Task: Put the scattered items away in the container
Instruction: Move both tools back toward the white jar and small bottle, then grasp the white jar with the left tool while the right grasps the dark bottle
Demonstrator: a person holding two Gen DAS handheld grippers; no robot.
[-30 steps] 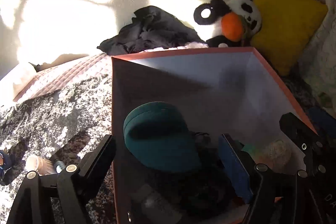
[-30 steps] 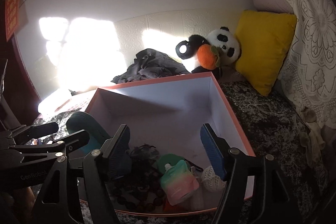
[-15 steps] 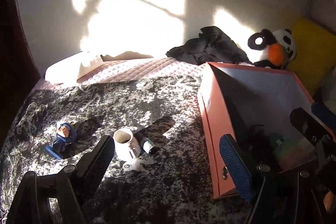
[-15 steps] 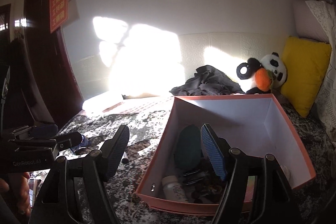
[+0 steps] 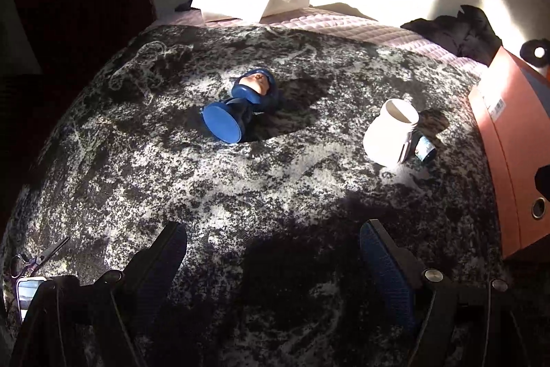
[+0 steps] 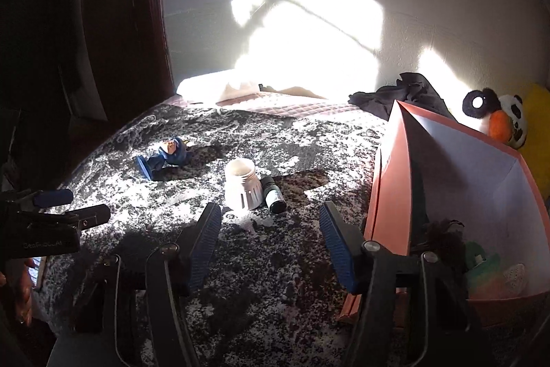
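Both hands empty — the left gripper (image 5: 273, 250) gapes wide over the bed (image 5: 192, 181), the right gripper (image 6: 270, 229) just as wide. The white jar (image 6: 240, 184) stands at the right one's twelve o'clock, a small bottle (image 6: 274, 195) touching it; the blue figurine (image 5: 240, 107), lying flat, sits at the left's twelve. The box (image 6: 395, 181) waits at three o'clock.

The left wrist view looks forward and down between its own tongs (image 5: 273, 258) onto the mottled bedspread (image 5: 213, 188), close above it, facing the sunlit wall. The right wrist view sits higher and further right, looking between its tongs (image 6: 270, 239) across the bed toward the same wall. Both share the blue figurine (image 5: 240, 107) (image 6: 165, 155), the white jar (image 5: 392, 135) (image 6: 240, 184), the small bottle (image 5: 424, 148) (image 6: 273, 195) and the orange box (image 5: 505, 140) (image 6: 392, 191). The left gripper (image 6: 65, 210) shows at the right view's left edge.
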